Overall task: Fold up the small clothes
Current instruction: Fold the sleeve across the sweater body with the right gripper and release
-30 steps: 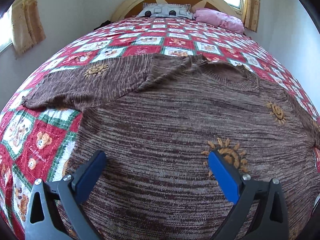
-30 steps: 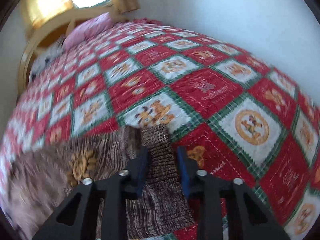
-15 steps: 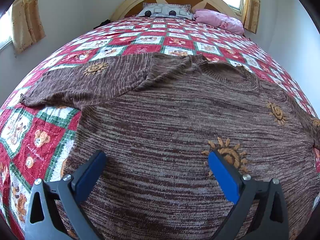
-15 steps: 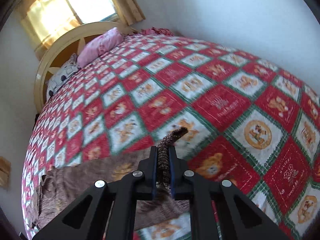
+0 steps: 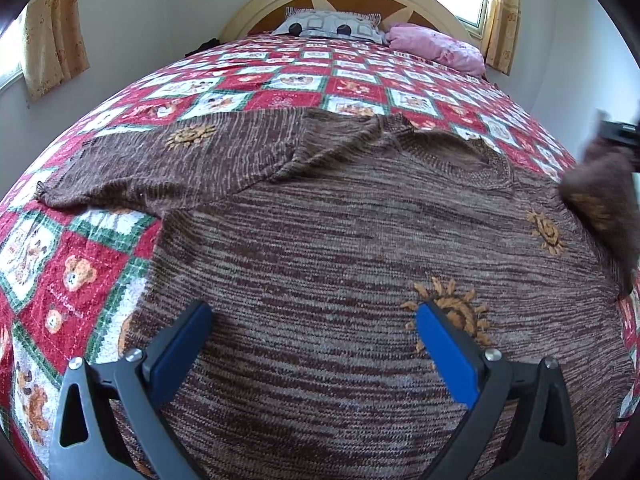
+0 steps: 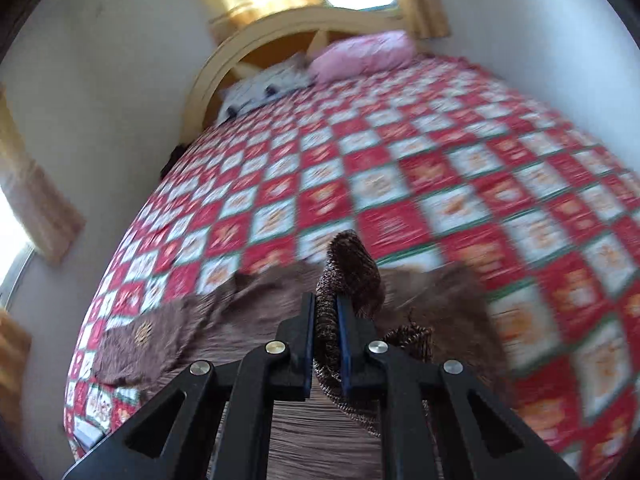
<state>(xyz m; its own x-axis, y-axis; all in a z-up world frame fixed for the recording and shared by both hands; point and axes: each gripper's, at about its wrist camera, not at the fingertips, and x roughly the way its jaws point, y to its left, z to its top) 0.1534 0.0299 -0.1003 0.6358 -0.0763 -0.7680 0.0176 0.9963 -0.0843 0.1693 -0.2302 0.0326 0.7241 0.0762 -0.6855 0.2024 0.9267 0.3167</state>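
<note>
Knitwear fills most of what I see: a brown marled sweater (image 5: pixel 340 248) lies spread flat across the near end of the bed (image 5: pixel 352 84), front up, its neckline toward the headboard and orange sun motifs stitched here and there. One sleeve (image 5: pixel 152 168) lies stretched out toward the bed's left edge, flat on the red-and-white patchwork quilt.

My left gripper (image 5: pixel 314 340) hangs over the sweater's lower body with its jaws wide apart. Its blue pads (image 5: pixel 446 354) hold nothing between them; whether the tips brush the knit I cannot tell.

My right gripper (image 6: pixel 325 334) is clamped on the cuff (image 6: pixel 350 264) of the other sleeve. The jaws closed on it within the last second and now stand nearly together, the ribbed knit squeezed between the pads, its end poking up past the fingertips and a fold of it drooping just beside them. That sleeve is lifted off the quilt and hangs over the sweater's body near the right edge of the bed; in the left wrist view it shows as a dark blurred mass (image 5: pixel 600 196) at the far right.

Two pillows, a patterned one (image 5: pixel 332 28) and a pink one (image 5: pixel 436 46), rest against the headboard
</note>
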